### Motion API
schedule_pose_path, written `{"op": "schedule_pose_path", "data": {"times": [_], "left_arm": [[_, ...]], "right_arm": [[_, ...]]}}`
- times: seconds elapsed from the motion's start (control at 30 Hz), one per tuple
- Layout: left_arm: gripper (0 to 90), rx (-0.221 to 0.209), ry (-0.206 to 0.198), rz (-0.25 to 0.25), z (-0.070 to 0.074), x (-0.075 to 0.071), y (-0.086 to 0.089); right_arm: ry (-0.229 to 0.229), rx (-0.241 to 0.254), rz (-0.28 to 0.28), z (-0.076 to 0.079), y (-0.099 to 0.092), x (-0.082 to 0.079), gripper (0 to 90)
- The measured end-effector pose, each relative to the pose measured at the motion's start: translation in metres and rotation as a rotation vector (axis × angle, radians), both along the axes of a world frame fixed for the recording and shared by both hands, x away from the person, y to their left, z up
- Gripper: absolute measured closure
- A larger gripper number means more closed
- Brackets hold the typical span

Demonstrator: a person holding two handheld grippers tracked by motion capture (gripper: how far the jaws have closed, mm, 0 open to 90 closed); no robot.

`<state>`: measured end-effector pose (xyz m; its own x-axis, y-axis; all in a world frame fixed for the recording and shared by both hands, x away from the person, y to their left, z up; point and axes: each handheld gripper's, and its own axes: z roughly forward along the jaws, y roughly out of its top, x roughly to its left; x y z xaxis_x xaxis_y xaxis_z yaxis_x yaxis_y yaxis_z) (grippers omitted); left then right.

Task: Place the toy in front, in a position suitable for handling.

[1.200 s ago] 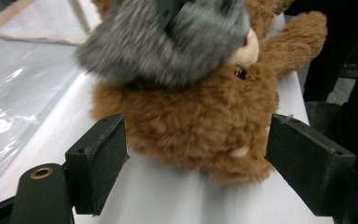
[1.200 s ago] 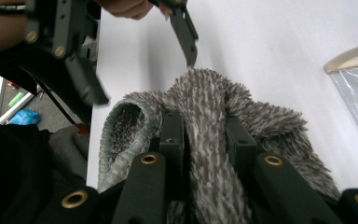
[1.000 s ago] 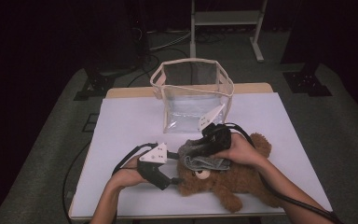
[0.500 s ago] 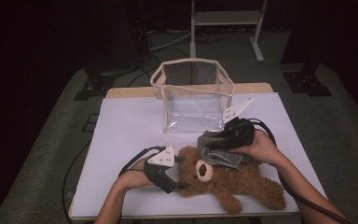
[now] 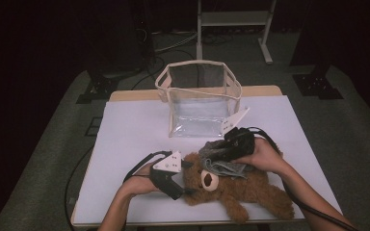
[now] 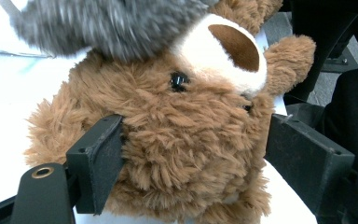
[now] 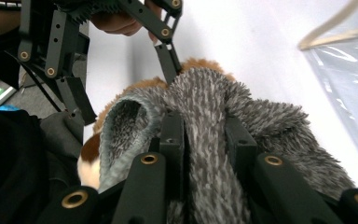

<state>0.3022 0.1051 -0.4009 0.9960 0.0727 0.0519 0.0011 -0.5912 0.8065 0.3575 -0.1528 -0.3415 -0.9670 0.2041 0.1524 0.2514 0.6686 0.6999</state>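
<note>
The bear [image 5: 236,190] lies on its back on the white counter [image 5: 125,134], near the front edge, head toward the left tongs [image 5: 185,180]. A grey cloth [image 5: 219,156] rests over the bear's head and upper body. Behind both, near the counter's middle, stands a clear bag [image 5: 200,98] with cream trim, mouth upward, apart from the bear. A metal stand [image 5: 233,24] and cables occupy the dark floor beyond the counter.

Left tongs: closed on the bear's head, one jaw at each side. Right tongs [image 5: 217,153]: closed on a fold of the cloth, just above the bear's chest. The right hand [image 5: 262,156] covers part of the cloth and the bear's shoulder in the high view.

The left gripper view shows both jaws pressed into the fur [image 6: 186,140], with the cloth [image 6: 107,23] lying over the bear's muzzle. The right gripper view shows the pinched cloth [image 7: 205,140] between its jaws, the left tongs [image 7: 128,70] beyond it, and the bag's wall [image 7: 349,70] at the right edge.
</note>
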Motion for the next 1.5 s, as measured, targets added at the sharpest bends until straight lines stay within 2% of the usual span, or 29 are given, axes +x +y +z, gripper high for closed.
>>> {"op": "schedule_pose_path", "data": {"times": [0.17, 0.3, 0.33, 0.37, 0.43, 0.5, 0.53, 0.6, 0.63, 0.7, 0.8, 0.93, 0.97, 1.0, 1.07, 1.1, 1.2, 1.3, 1.37, 1.4, 1.43, 1.47, 1.5], "left_arm": [[20.2, 0.008, -0.008, 0.002, 0.0, -0.001, -0.001], [20.0, 0.011, -0.006, 0.002, 0.001, -0.001, -0.002], [20.0, 0.011, -0.005, 0.002, 0.001, -0.001, -0.002], [20.0, 0.015, -0.006, 0.0, 0.001, -0.001, -0.002], [20.0, 0.017, -0.007, 0.0, 0.001, -0.001, -0.002], [20.0, 0.02, -0.011, -0.001, 0.001, -0.001, -0.002], [20.0, 0.02, -0.011, -0.002, 0.001, -0.001, -0.002], [20.0, 0.021, -0.011, -0.002, 0.001, -0.001, -0.002], [20.0, 0.023, -0.011, -0.001, 0.002, -0.001, -0.002], [20.0, 0.024, -0.01, 0.0, 0.002, -0.001, -0.003], [20.1, 0.023, -0.008, 0.004, 0.002, -0.001, -0.003], [20.0, 0.018, -0.006, 0.005, 0.002, 0.0, -0.003], [20.1, 0.018, -0.006, 0.005, 0.002, 0.0, -0.003], [20.1, 0.02, -0.004, 0.006, 0.002, 0.0, -0.002], [20.2, 0.019, -0.003, 0.007, 0.002, 0.0, -0.002], [20.2, 0.015, 0.002, 0.009, 0.002, 0.0, -0.001], [20.2, 0.02, -0.006, 0.011, 0.002, 0.002, -0.001], [20.3, 0.012, -0.003, 0.019, 0.004, 0.002, 0.0], [20.3, -0.017, -0.01, 0.033, 0.007, 0.005, -0.001], [20.3, -0.017, -0.01, 0.033, 0.007, 0.005, -0.001], [20.3, -0.032, -0.012, 0.036, 0.009, 0.005, -0.002], [20.3, -0.047, -0.002, 0.034, 0.01, 0.005, -0.006], [20.3, -0.047, -0.002, 0.034, 0.01, 0.005, -0.006]], "right_arm": [[-0.02, 0.059, -0.06, 0.016, -0.039, -0.007, 72.4], [-0.059, 0.097, -0.124, 0.034, -0.077, -0.02, 72.3], [-0.059, 0.097, -0.124, 0.034, -0.077, -0.02, 72.3], [-0.086, 0.108, -0.163, 0.045, -0.099, -0.029, 72.3], [-0.096, 0.11, -0.175, 0.048, -0.107, -0.032, 72.3], [-0.116, 0.108, -0.208, 0.056, -0.125, -0.04, 72.3], [-0.131, 0.093, -0.238, 0.062, -0.142, -0.049, 72.3], [-0.135, 0.093, -0.247, 0.063, -0.147, -0.052, 72.3], [-0.138, 0.078, -0.266, 0.063, -0.157, -0.058, 72.2], [-0.139, 0.062, -0.282, 0.059, -0.163, -0.061, 72.2], [-0.13, 0.063, -0.279, 0.049, -0.162, -0.059, 72.2], [-0.102, 0.04, -0.236, 0.027, -0.139, -0.049, 72.2], [-0.102, 0.04, -0.236, 0.027, -0.139, -0.049, 72.2], [-0.08, 0.038, -0.204, 0.015, -0.124, -0.042, 72.2], [-0.069, 0.043, -0.19, 0.01, -0.117, -0.039, 72.2], [-0.054, 0.046, -0.166, 0.0, -0.104, -0.033, 72.2], [-0.022, 0.096, -0.147, -0.011, -0.092, -0.025, 72.0], [-0.003, 0.127, -0.141, -0.02, -0.086, -0.025, 71.9], [0.017, 0.156, -0.141, -0.027, -0.084, -0.029, 71.8], [0.025, 0.166, -0.135, -0.031, -0.083, -0.033, 71.8], [0.025, 0.166, -0.135, -0.031, -0.083, -0.033, 71.8], [0.014, 0.188, -0.128, -0.034, -0.083, -0.042, 71.9], [0.014, 0.188, -0.128, -0.034, -0.083, -0.042, 71.9]]}}
